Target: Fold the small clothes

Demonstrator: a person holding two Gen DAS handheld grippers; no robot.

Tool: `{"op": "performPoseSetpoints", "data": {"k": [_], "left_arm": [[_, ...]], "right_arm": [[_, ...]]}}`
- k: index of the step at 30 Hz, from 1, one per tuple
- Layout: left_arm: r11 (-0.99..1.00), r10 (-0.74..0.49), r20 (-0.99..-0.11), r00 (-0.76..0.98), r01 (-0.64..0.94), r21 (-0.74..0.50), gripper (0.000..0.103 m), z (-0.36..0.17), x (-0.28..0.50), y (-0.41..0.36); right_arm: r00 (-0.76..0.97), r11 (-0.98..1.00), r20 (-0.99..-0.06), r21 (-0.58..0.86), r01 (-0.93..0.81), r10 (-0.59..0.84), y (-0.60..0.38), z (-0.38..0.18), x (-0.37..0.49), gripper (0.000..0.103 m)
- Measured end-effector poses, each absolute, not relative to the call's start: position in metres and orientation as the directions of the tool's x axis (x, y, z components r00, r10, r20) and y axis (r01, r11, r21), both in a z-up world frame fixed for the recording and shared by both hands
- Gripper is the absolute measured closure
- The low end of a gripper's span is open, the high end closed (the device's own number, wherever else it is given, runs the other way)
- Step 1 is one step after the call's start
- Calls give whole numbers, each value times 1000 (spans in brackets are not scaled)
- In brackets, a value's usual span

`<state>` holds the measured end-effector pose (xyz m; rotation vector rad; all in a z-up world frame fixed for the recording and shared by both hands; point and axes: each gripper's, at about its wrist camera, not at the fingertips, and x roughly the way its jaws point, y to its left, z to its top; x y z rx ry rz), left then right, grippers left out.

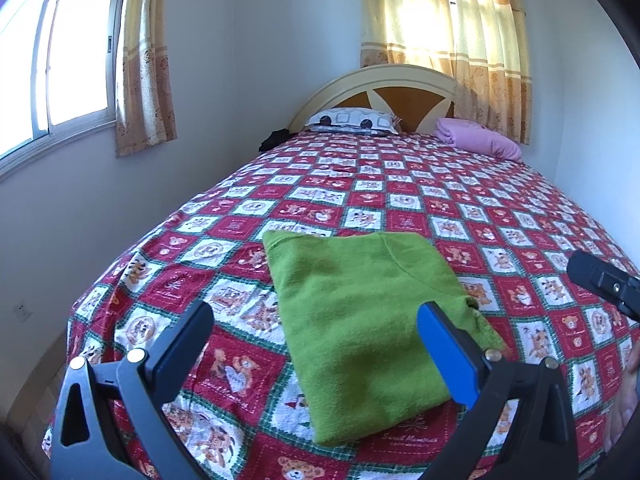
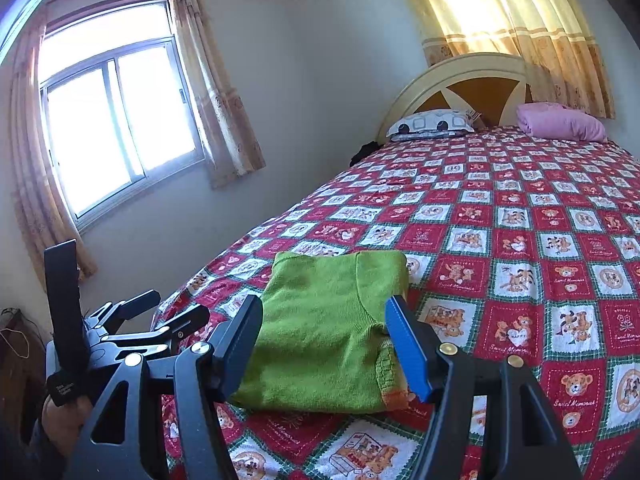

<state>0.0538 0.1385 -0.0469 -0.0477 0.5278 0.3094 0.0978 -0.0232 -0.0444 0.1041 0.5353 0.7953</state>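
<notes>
White walls (image 1: 248, 60) close the room ahead of my jaws, with one bright window (image 2: 116, 120) far to the left side and yellow patterned curtains (image 1: 448, 40) hanging behind the bed. Under both my grippers spreads the big bed (image 1: 400, 200), covered with a red and white checkered bedspread (image 2: 520, 240) that shows little bears. Far beyond my fingers stands the rounded cream and brown headboard (image 1: 384, 92). In front of it lies a white pillow with dark shapes (image 1: 352, 120), and to the right of this pillow a folded pink blanket (image 1: 480, 140).

Near to me, on the bedspread, lies the green garment (image 1: 360, 320). It is folded into a flat, almost rectangular packet, and at its right near corner a ribbed cuff with orange edge (image 2: 394, 384) shows. My left gripper (image 1: 316, 340) is spread wide, holding nothing, and hangs above the near part of the garment; the cloth is seen between its two fingers. My right gripper (image 2: 322, 340) is also released and empty, with the garment lying just ahead and between its fingers. From the right wrist view, my left gripper appears low on the left side, beside the bed edge. Whether the fingers touch the cloth, I cannot tell.
</notes>
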Motion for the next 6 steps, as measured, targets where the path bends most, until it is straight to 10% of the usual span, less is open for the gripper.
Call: {"op": "performPoseSetpoints", "data": {"k": [6], "left_arm": [[952, 278, -502, 819, -303, 32, 0, -49, 55, 141]], "right_arm": [[562, 699, -434, 281, -658, 704, -19, -49, 97, 38]]}}
